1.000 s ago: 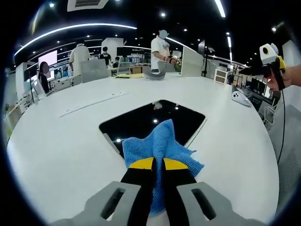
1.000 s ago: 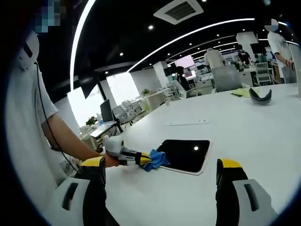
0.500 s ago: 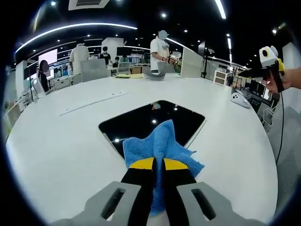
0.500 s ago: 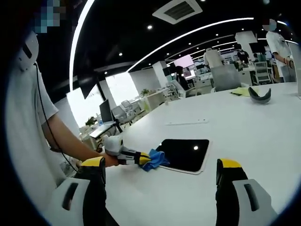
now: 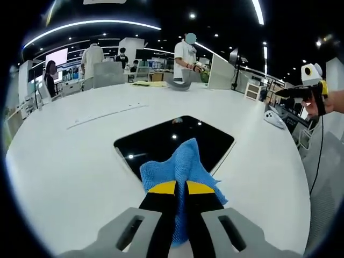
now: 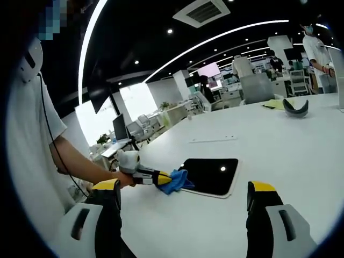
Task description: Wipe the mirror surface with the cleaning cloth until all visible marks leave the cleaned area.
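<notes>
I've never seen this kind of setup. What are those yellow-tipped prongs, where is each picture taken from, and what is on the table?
A person holds a two-jaw tool in each hand; each carries a forward-looking fisheye camera. In the left gripper view, the left gripper is shut on a blue cleaning cloth resting at the near edge of a dark rectangular mirror lying flat on the round white table. The right gripper view watches from the side; the right gripper is open, holding nothing.

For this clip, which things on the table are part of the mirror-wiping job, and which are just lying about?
Job:
- mirror
- blue cloth, clamped in the left gripper

Lying about:
- dark curved object
- flat white strip
- yellow papers
- white device at the table's edge
</notes>
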A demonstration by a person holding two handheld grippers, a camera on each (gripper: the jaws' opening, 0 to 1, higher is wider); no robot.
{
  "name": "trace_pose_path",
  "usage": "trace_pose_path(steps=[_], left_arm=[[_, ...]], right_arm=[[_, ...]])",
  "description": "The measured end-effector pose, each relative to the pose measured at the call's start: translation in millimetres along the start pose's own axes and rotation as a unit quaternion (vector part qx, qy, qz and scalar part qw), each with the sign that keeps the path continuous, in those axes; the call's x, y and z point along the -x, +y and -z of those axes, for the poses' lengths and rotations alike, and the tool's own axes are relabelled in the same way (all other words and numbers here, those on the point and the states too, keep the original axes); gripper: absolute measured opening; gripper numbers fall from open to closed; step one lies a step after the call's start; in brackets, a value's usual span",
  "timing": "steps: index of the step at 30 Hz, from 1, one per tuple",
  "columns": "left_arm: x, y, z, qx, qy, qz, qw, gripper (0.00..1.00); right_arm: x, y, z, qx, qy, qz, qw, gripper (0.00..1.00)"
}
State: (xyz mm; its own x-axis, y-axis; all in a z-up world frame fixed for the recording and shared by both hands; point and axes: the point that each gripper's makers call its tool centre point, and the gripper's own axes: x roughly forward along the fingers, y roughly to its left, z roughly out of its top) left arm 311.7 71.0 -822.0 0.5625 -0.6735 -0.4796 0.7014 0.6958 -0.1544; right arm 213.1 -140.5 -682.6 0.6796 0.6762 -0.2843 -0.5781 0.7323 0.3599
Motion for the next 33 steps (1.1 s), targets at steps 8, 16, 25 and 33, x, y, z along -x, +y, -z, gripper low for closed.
trace_pose_path(steps=[8, 16, 25, 33], left_arm=[[28.4, -3.8, -25.2, -0.009, -0.027, -0.005, 0.9996, 0.03], [68.4, -10.9, -35.8, 0.0, -0.036, -0.015, 0.9992, 0.03], [101.0, -20.9, -15.1, 0.015, -0.017, -0.017, 0.9996, 0.03], [114.4, -24.6, 6.3, 0.028, -0.003, -0.029, 0.9992, 0.03]], right_arm=[[-1.9, 1.3, -1.9, 0.004, -0.002, -0.003, 1.0, 0.98], [-4.6, 3.6, -3.5, 0.005, -0.005, -0.007, 0.9999, 0.98], [-8.3, 6.6, -5.2, 0.006, -0.007, -0.015, 0.9998, 0.98], [-9.4, 9.4, -3.7, 0.008, -0.002, -0.017, 0.9998, 0.98]])
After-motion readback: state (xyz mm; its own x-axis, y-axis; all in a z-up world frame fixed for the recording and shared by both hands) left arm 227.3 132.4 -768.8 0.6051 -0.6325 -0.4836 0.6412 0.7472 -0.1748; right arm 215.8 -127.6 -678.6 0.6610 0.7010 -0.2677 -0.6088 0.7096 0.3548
